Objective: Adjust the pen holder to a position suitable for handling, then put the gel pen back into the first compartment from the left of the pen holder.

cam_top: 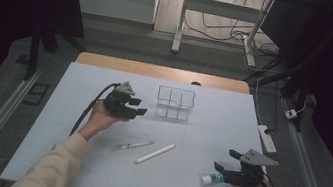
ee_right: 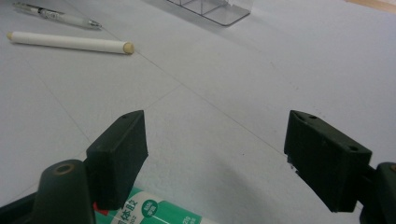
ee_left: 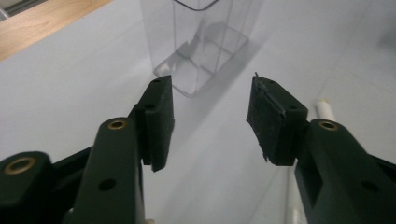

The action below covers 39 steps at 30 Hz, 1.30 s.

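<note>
A clear plastic organiser (cam_top: 175, 103) with several compartments stands at the back middle of the white mat. My left gripper (cam_top: 139, 107) hovers just left of it, open and holding nothing. In the left gripper view the organiser (ee_left: 201, 42) is straight ahead beyond the open gripper (ee_left: 211, 84). A clear pen (cam_top: 132, 145) and a white stick (cam_top: 155, 153) lie in the middle of the mat. At the front right, my right gripper (cam_top: 226, 159) is open. A green-and-white glue stick (cam_top: 212, 178) lies by its lower jaw, seen at the bottom of the right gripper view (ee_right: 154, 212) beneath the open gripper (ee_right: 215, 119).
The white mat (cam_top: 209, 130) covers a wooden table (cam_top: 163, 71). The right gripper view has the white stick (ee_right: 70, 42) and pen (ee_right: 56, 16) at upper left. A power strip (cam_top: 267, 139) lies on the floor to the right, and desk legs and cables stand behind the table.
</note>
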Motion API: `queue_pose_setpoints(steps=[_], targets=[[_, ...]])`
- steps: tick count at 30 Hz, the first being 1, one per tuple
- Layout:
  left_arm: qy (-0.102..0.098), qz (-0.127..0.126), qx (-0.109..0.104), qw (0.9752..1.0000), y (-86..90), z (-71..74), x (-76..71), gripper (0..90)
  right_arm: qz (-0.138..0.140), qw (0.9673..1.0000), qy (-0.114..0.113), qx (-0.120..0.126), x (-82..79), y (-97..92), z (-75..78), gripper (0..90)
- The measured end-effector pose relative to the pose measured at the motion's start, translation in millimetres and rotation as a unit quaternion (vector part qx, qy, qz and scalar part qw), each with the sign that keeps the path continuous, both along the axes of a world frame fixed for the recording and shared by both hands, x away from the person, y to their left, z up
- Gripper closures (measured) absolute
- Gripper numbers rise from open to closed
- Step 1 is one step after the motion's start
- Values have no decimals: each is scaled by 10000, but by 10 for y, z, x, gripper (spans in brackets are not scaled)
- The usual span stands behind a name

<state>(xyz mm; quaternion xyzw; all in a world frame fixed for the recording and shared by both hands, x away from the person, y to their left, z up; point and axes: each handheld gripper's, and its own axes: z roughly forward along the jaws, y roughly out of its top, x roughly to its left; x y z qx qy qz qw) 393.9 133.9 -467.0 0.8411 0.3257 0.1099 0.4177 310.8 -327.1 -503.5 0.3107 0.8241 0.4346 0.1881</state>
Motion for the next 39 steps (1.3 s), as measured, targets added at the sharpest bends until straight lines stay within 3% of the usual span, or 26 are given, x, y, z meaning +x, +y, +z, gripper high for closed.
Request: queue_pose_setpoints(steps=[3,6,10,18,22,39], targets=[[7,-78,-70,9999,34,-1,-76,461,-2,10000,7,-7,3,6,-5,209],[78,-158,151,9997,32,-6,-121,426,-11,10000,-1,4,2,6,-3,209],[176,-249,215,9993,31,14,-178,400,0,10000,-14,-22,-8,2,3,209],[160,-416,405,9982,18,92,-316,382,30,10000,-14,-39,-6,7,-4,210],[183,-486,559,9971,7,103,-344,379,29,10000,-16,-38,-6,8,-4,211],[330,-694,686,9947,-100,73,-369,372,6,10000,5,-56,1,6,-17,211]])
